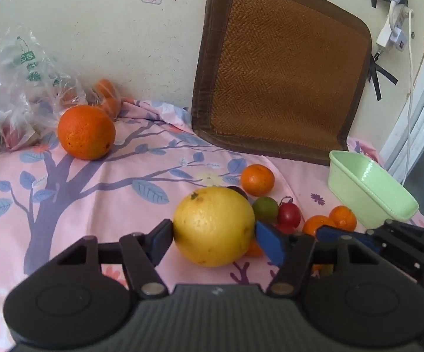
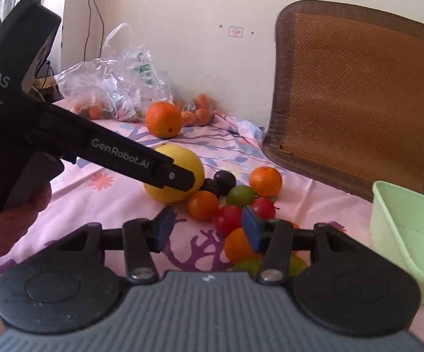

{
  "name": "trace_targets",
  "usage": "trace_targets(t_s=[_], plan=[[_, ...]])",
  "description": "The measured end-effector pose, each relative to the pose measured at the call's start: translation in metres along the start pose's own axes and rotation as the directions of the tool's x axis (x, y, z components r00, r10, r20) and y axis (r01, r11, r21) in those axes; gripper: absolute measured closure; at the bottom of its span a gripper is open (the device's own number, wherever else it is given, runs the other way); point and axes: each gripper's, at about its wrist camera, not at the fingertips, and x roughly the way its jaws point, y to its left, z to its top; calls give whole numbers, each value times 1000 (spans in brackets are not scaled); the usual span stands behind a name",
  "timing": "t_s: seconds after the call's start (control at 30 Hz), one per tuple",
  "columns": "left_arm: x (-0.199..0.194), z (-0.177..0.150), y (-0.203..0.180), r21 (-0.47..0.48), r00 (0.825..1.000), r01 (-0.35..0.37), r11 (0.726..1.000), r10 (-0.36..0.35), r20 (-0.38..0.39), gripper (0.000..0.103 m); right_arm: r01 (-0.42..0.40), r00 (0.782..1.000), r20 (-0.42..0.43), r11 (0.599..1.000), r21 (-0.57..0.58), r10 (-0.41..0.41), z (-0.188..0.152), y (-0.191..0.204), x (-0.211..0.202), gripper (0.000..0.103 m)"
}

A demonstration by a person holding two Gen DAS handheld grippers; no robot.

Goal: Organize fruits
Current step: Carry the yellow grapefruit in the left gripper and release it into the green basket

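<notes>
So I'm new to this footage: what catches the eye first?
The big yellow fruit sits on the pink sheet between the left tongs, whose pads press its sides. A large orange lies far left by a plastic bag, and a green tub sits right.

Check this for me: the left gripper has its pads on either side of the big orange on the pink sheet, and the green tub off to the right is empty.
One thing is wrong: the left gripper brackets the large yellow citrus, not the big orange, which sits apart near the plastic bag. The left wrist view shows this. The green tub does look empty in the right wrist view.
</notes>
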Motion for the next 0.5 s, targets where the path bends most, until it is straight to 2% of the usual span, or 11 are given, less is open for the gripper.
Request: trace_targets(t_s=[0.1, 0.13, 0.2, 0.27, 0.3, 0.37, 0.5], plan=[[-10, -8, 5, -15, 1000, 27, 1000, -27, 10, 41, -18, 1000, 14, 999, -43, 19, 9, 9, 13, 29], [-6, -6, 3, -24, 1000, 16, 1000, -16, 16, 42, -27, 999, 18, 998, -51, 28, 12, 13, 16, 25], [-23, -15, -8, -13, 1000, 0, 1000, 0, 29, 42, -82, 996, 25, 995, -53, 83, 18, 19, 18, 27], [-38, -17, -14, -21, 999, 43, 999, -42, 34, 44, -114, 992, 35, 990, -89, 118, 18, 30, 12, 30], [-43, -17, -17, -25, 998, 54, 998, -53, 38, 44, -106, 992, 50, 989, -104, 112, 16, 34, 5, 38], [-49, -16, -31, 24, 997, 66, 998, -67, 41, 44, -65, 994, 78, 991, -118, 74, 13, 35, -8, 40], [-47, -11, -70, 101, 993, 112, 989, -115, 28, 46, 12, 994, 107, 999, -33, -8, 7, 13, -38, 41]])
